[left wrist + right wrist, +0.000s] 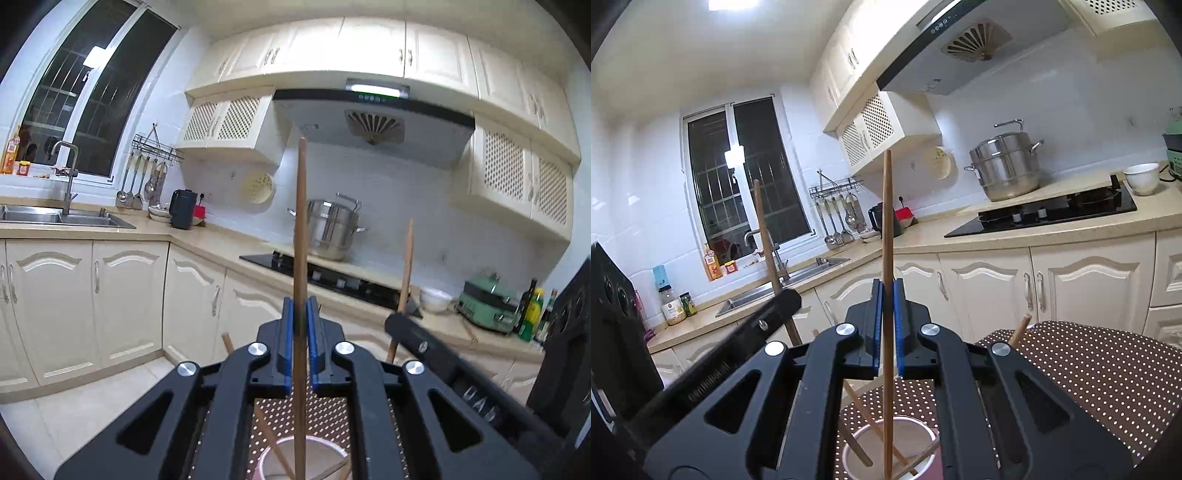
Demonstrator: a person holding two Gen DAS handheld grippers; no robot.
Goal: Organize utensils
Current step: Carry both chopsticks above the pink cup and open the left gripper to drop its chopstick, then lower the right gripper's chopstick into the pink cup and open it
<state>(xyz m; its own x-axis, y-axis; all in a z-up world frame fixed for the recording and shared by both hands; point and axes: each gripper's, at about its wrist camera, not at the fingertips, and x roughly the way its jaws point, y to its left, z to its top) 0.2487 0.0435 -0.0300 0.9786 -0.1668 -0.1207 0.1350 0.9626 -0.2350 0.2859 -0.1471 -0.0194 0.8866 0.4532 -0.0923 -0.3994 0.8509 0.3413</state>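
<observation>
Kitchen backdrop, polka-dot tablecloth (1089, 369) below | left gripper (302, 325) pinching one upright wooden chopstick (301, 229), jaws nearly closed | right gripper (885, 317) clamping another chopstick (886, 221) likewise | both tips hanging inside paper cup (916, 439), beside others already leaning there | advising: keeping sticks vertical, lowering until bottoming, releasing one at a time, avoiding tipping cup.

Cool, bright light falls from a glowing white ceiling panel (733, 4), which reflects as glare in the dark barred window (96, 59) below. Fisheye bending curves the edges, with black corners.
</observation>
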